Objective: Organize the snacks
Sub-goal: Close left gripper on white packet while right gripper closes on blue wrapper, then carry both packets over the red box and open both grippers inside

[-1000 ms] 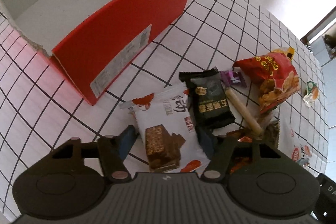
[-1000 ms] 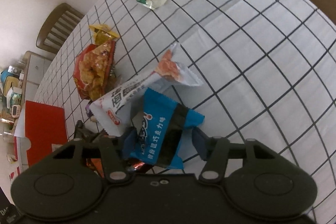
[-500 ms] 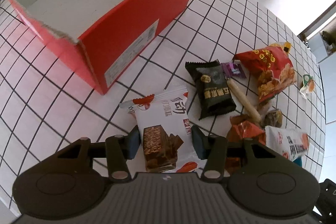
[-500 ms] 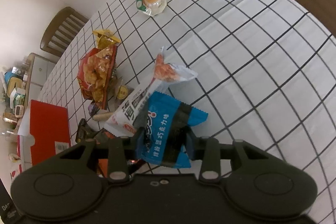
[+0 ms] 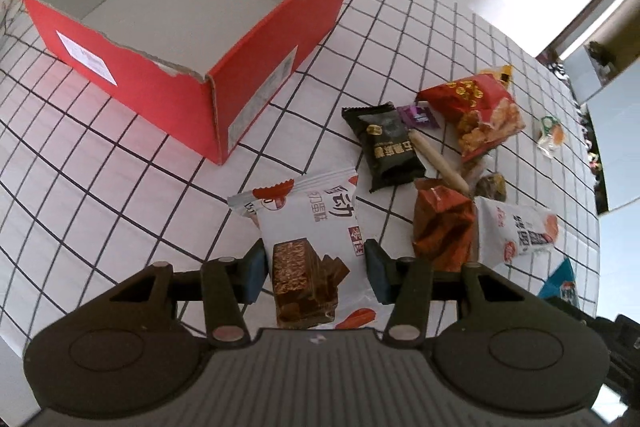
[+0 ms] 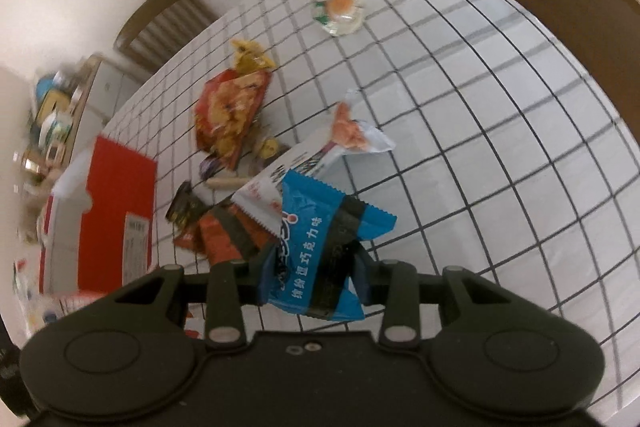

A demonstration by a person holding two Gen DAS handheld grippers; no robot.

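The left hand-held gripper (image 5: 315, 269) is clamping its two blue pads on the sides of a white wafer packet (image 5: 310, 227), which is sticking out toward 12 o'clock above the checked desk (image 5: 100, 155). The right hand-held gripper (image 6: 316, 265) is squeezing a blue chocolate packet (image 6: 320, 247) between its fingers, the packet's serrated top edge fanning out toward 1 o'clock over the grid cloth. In the left view, the red cardboard box (image 5: 256, 67) is sitting at 11 o'clock with its top open and its white floor bare; its nearest corner is pointing toward the wafer packet, with a strip of bare desk lying between them. At 1 o'clock the loose snacks are crowding together: a black packet (image 5: 386, 147) is touching a beige stick (image 5: 438, 163), a crumpled orange-brown wrapper (image 5: 440, 223) is lying just beside a white shrimp-print packet (image 5: 516, 227), and a red chip bag (image 5: 476, 111) is lying beyond them near a small purple candy (image 5: 420, 115). A clear jelly cup (image 5: 551, 137) is sitting well apart near the desk's far edge. In the right view, wide open desk is stretching from 12 to 3 o'clock, ending at a curved edge against dark floor.
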